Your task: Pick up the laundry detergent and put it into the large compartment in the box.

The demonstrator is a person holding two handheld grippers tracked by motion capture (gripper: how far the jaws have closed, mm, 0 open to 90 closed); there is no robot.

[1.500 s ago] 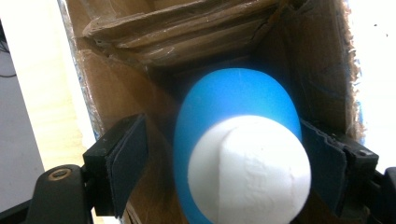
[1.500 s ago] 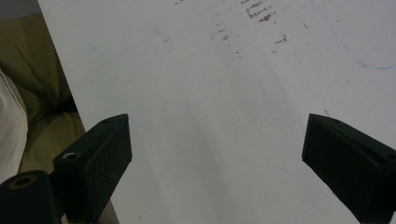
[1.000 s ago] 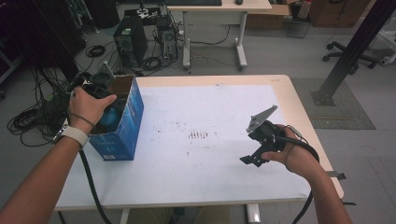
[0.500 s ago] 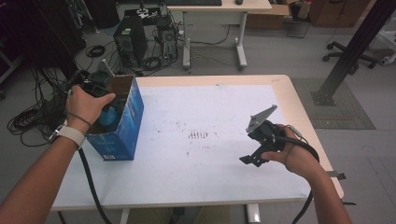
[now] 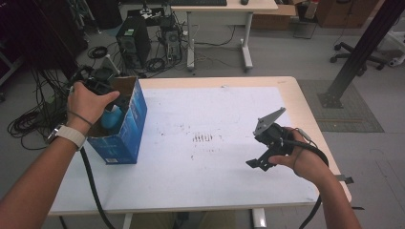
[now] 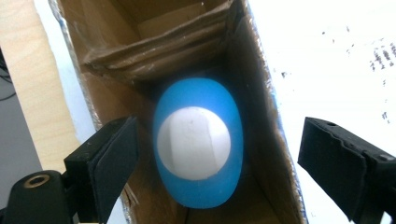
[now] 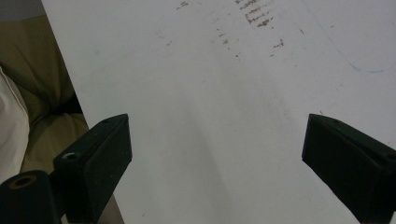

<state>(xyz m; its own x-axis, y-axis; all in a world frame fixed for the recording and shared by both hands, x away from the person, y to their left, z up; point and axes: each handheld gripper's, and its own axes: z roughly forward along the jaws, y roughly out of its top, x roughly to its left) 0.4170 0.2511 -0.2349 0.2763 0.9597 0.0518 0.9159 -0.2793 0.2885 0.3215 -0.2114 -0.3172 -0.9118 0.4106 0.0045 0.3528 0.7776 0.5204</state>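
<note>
A blue cardboard box (image 5: 125, 129) stands open-topped at the table's left edge. Inside it lies a blue egg-shaped thing (image 6: 198, 147) with a round white patch, also seen as the blue thing (image 5: 112, 117) in the high view. My left gripper (image 6: 224, 158) hangs over the box and points down into it. Its jaws have just been opening; the blue thing lies between them, clear of both pads (image 6: 114, 161). My right gripper (image 7: 219, 158) is held open above bare tabletop at the right (image 5: 262, 143), with nothing between its jaws.
The white table (image 5: 215, 109) carries dark scuff marks (image 5: 203, 138) in the middle. The box's brown inner flap (image 6: 154, 53) crosses behind the blue thing. A computer tower (image 5: 133, 45), cables and a second desk stand on the floor beyond the table.
</note>
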